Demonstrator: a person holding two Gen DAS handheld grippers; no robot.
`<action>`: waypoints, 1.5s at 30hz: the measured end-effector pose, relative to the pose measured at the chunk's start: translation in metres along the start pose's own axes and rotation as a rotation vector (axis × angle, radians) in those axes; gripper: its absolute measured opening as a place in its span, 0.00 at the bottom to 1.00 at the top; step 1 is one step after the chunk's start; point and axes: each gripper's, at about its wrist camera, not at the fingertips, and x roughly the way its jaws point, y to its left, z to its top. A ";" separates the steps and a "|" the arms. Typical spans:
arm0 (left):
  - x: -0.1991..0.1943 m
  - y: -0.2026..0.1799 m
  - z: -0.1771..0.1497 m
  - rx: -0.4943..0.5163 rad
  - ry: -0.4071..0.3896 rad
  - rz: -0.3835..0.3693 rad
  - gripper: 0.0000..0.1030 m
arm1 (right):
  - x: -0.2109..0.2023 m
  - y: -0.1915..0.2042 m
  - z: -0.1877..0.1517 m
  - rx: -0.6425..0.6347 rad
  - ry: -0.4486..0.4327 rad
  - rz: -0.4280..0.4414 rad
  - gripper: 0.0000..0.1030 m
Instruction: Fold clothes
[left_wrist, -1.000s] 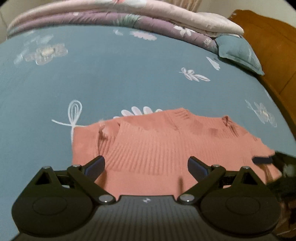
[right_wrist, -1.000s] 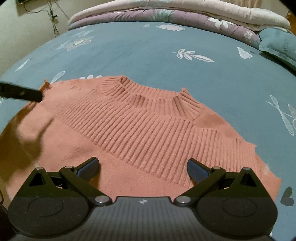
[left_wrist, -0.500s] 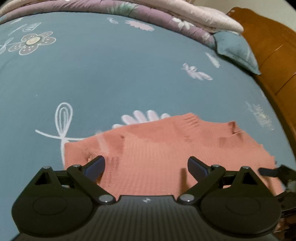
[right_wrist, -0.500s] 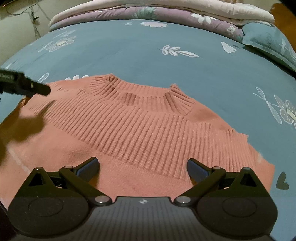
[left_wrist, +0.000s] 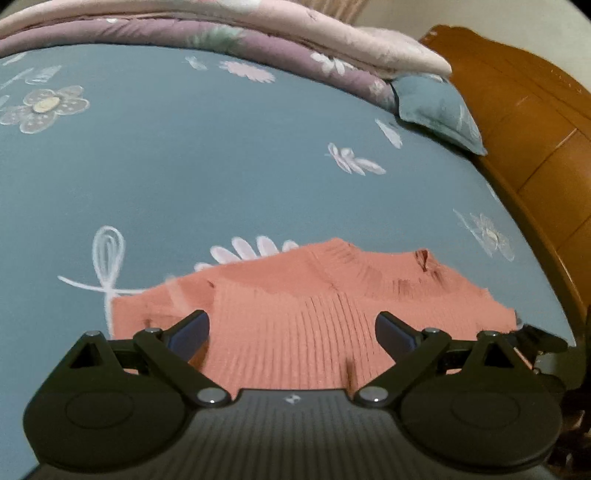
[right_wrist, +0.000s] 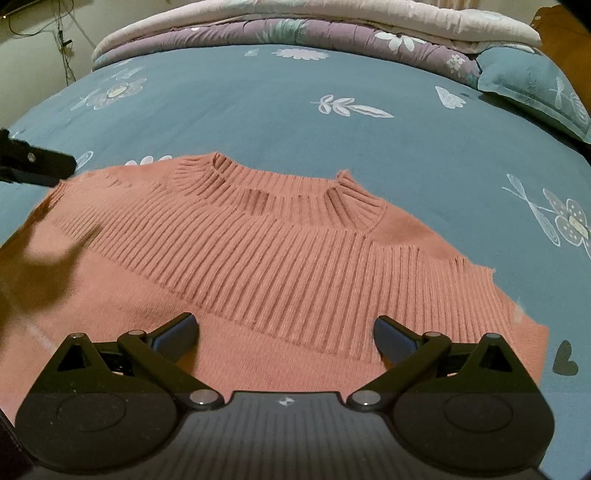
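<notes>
Beneath both wide-open grippers, left gripper (left_wrist: 291, 328) and right gripper (right_wrist: 284, 328), lies the sweater (right_wrist: 288, 266), seemingly untouched.

The supporting surface is a bed (right_wrist: 280, 110) covered with a teal-blue sheet printed with white and pale flowers, leaves and a small dark heart. A salmon-pink ribbed knit sweater (right_wrist: 280, 266) lies flat on the sheet at the near side, collar pointing toward the far end; its ribbed band crosses the chest and the lower body is plain knit. At the far end, a folded quilt (right_wrist: 332, 33) in purple and pale pink layers rests along the sheet's edge. A teal pillow (right_wrist: 532, 88) with matching print lies on the sheet at the far right, touching the quilt. A wooden bed frame (left_wrist: 535, 129) borders the right side.
</notes>
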 end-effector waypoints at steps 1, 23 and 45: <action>0.008 0.002 -0.002 -0.007 0.029 0.027 0.94 | 0.000 0.000 0.000 -0.001 -0.004 0.000 1.00; 0.004 -0.034 0.002 0.029 0.060 0.032 0.97 | -0.015 -0.086 -0.028 0.249 -0.029 -0.057 1.00; 0.032 -0.077 0.017 0.016 0.063 -0.051 0.98 | -0.019 -0.090 -0.038 0.177 -0.070 -0.010 1.00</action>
